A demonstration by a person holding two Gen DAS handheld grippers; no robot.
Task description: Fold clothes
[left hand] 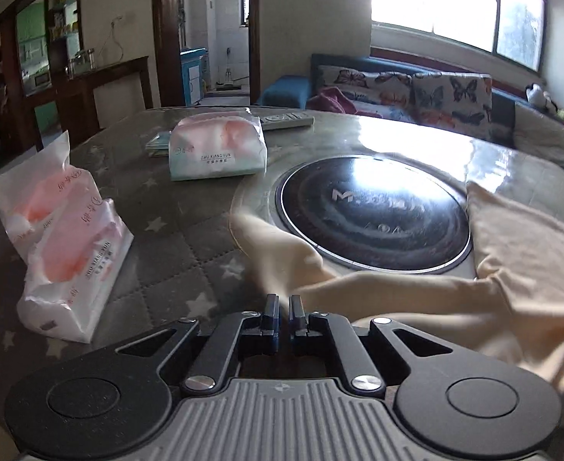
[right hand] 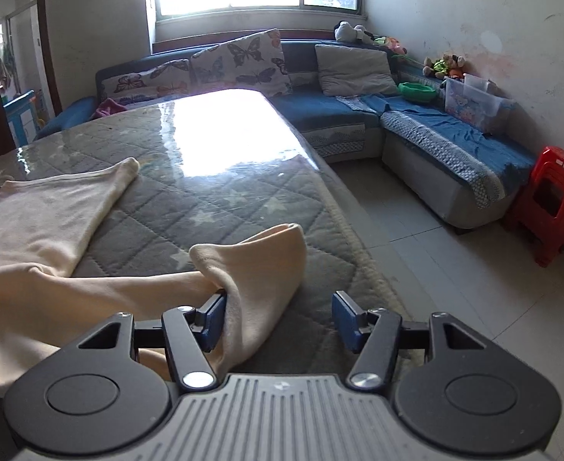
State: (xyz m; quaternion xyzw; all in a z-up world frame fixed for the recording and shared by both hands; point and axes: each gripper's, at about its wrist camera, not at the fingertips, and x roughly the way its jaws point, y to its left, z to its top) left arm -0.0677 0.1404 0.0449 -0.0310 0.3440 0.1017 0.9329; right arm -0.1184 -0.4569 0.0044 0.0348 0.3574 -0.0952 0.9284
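Observation:
A cream garment (left hand: 520, 253) lies on the grey quilted star-pattern table cover (left hand: 174, 223). My left gripper (left hand: 285, 301) is shut on one end of it, a blurred sleeve or corner (left hand: 278, 253) that lifts up over the edge of the black round cooktop. In the right wrist view the garment (right hand: 47, 215) spreads at the left, and a folded-over end (right hand: 266, 265) lies between my fingers. My right gripper (right hand: 278, 319) is open, its left finger (right hand: 214, 320) touching the cloth and its right finger apart from it.
Three tissue packs (left hand: 70, 246) (left hand: 218, 146) stand on the table's left and back. A black round cooktop (left hand: 370, 211) is set in the table's middle. A remote (left hand: 287, 120) lies at the far edge. A blue sofa (right hand: 416, 123) and a red stool (right hand: 551, 199) stand to the right.

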